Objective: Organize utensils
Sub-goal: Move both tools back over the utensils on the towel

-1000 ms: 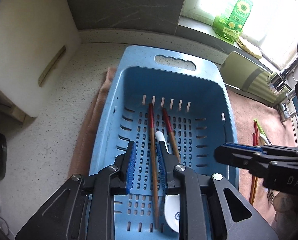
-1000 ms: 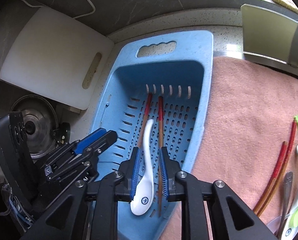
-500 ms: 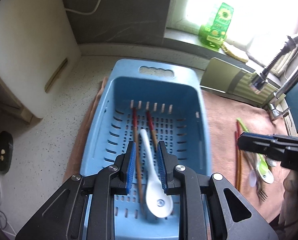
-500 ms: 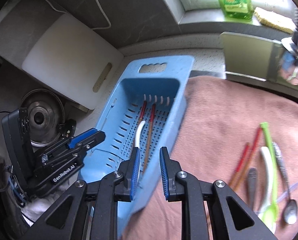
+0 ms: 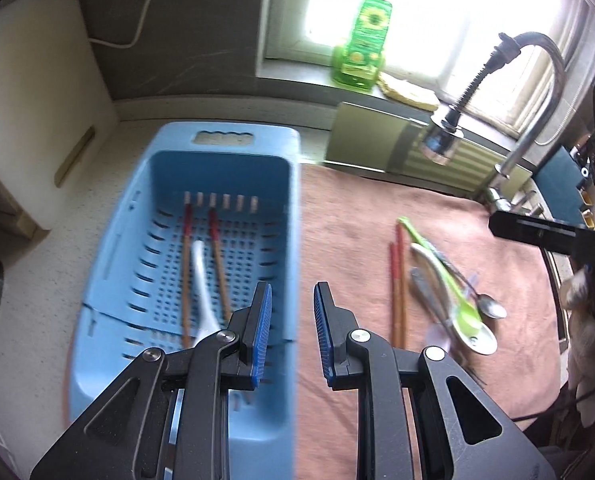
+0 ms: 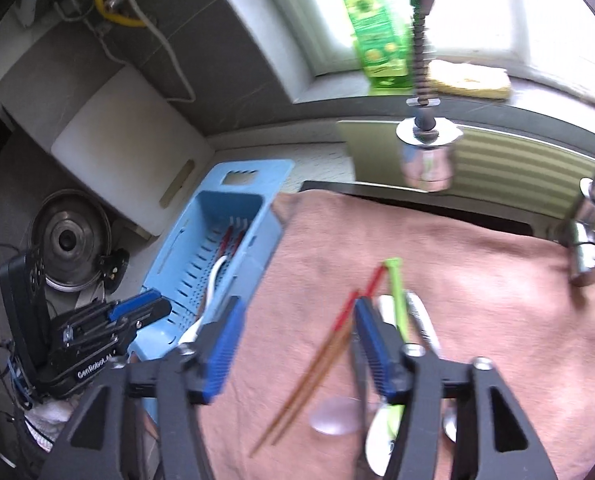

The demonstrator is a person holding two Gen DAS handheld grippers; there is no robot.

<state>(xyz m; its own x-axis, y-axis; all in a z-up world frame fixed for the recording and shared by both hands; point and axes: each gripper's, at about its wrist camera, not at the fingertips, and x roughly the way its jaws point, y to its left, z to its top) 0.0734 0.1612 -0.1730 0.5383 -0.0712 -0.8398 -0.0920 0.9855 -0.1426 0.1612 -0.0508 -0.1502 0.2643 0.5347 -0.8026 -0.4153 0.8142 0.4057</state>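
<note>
left wrist view: the left gripper (image 5: 292,334) hangs with jaws parted and nothing between them, above the right wall of the blue basket (image 5: 293,240), which is smeared by blur. in the basket lie two chopsticks (image 5: 185,276) with a white spoon (image 5: 202,288) between them; the spoon bowl and the near chopstick ends are hidden behind the left finger. right of the basket, on the pink towel (image 5: 353,216), lies the utensil pile (image 5: 449,288): two red-tipped chopsticks, a green spoon, a white spoon and metal pieces, overlapped and hard to separate. the right gripper (image 5: 537,232) enters at the right edge, cut off; its jaws cannot be read here. the faucet (image 5: 449,136) hangs over the far towel edge. open towel lies between basket and pile.

right wrist view: the right gripper (image 6: 297,344) is spread wide and empty above the towel (image 6: 457,248), blurred. red-tipped chopsticks (image 6: 317,364) lie between and below its fingers, apart from both pads as far as can be seen. the green spoon (image 6: 397,292) and the rest of the pile sit partly behind the right finger; a clear round piece near the bottom cannot be identified. only this view shows the left gripper (image 6: 145,312) from outside, low beside the basket (image 6: 185,248). the basket's near end is cut off by the fingers; only the spoon (image 6: 213,280) handle shows inside.
</note>
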